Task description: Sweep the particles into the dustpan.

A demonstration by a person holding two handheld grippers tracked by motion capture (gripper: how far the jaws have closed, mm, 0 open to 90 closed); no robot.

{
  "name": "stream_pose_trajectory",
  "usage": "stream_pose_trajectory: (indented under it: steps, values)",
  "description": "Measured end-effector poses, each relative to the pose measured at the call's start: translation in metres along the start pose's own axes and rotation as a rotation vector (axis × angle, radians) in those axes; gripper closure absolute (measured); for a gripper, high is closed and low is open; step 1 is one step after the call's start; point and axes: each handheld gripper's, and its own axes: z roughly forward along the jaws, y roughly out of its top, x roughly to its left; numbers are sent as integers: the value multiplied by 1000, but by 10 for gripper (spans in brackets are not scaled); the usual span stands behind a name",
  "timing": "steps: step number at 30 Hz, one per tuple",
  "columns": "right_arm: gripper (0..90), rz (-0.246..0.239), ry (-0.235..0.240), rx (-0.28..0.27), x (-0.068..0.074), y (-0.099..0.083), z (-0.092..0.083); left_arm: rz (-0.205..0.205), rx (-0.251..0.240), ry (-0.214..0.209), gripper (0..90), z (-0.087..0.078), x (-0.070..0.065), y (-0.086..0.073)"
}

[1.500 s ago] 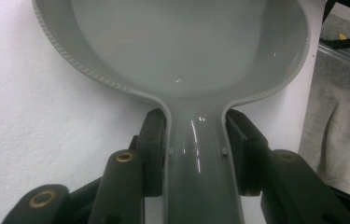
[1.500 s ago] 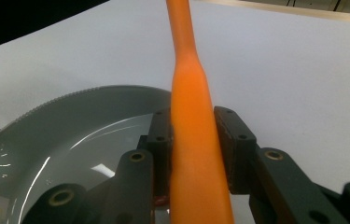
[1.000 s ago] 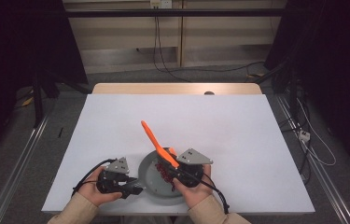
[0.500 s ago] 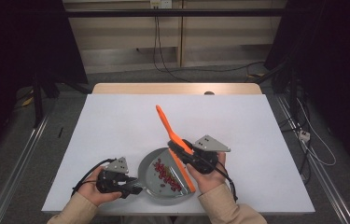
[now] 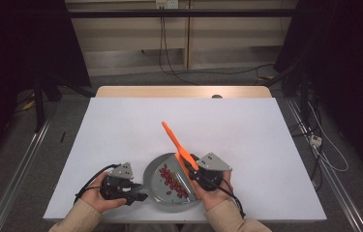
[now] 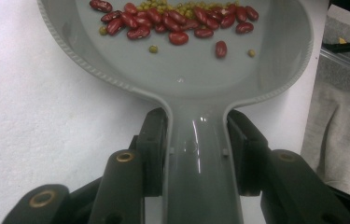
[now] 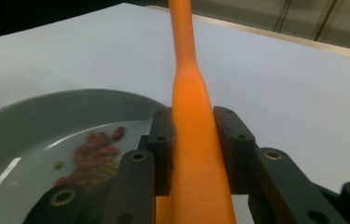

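Observation:
A grey pan (image 5: 151,175) lies on the white table near its front edge, holding red beans (image 5: 171,180) and small green ones. My left gripper (image 5: 139,193) is shut on the pan's handle (image 6: 196,154), with the pads (image 6: 155,142) pressing both sides. The beans (image 6: 172,21) lie in a row across the far part of the pan's bowl (image 6: 280,79). My right gripper (image 5: 194,173) is shut on an orange spatula handle (image 5: 174,140) that slants up and away. Its clear blade (image 7: 116,135) dips into the pan (image 7: 32,121) beside the beans (image 7: 95,156), and the orange handle (image 7: 193,140) fills the jaws.
The white table top (image 5: 247,135) stretches wide behind and to both sides of the pan. A wooden strip (image 5: 184,92) runs along its far edge. Cables (image 5: 169,53) and dark stands crowd the floor beyond.
The right gripper and the spatula swung from the pan's middle toward its right side, then sank a little. The left gripper and the pan stayed put.

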Motion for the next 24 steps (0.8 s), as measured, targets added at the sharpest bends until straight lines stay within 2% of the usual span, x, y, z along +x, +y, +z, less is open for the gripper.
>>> stream_pose_trajectory:
  steps: [3,5,7,9,14,15,17,20,24]
  values:
    - [705,-7,21,-28,8,4,-1,1,-6,11,623,0,-1,0]
    - [707,37,64,-30,10,9,-1,4,-13,2,622,1,-1,-1]
    - [707,10,71,-37,15,10,-1,4,-22,5,619,1,-1,-2]
    - [707,11,72,-40,15,12,0,9,-21,12,619,1,-1,-2]
    - [706,43,64,-66,0,16,-4,8,-30,27,627,0,-2,-3]
    - [706,42,60,-70,-3,18,-5,20,-33,29,628,0,-2,-3]
    - [706,50,52,-75,-8,20,-8,16,-57,30,629,1,-2,-3]
    - [706,56,45,-80,-15,21,-10,16,-84,59,630,-1,-1,-3]
    - [707,57,30,-86,-24,23,-13,14,-107,65,630,-6,2,-3]
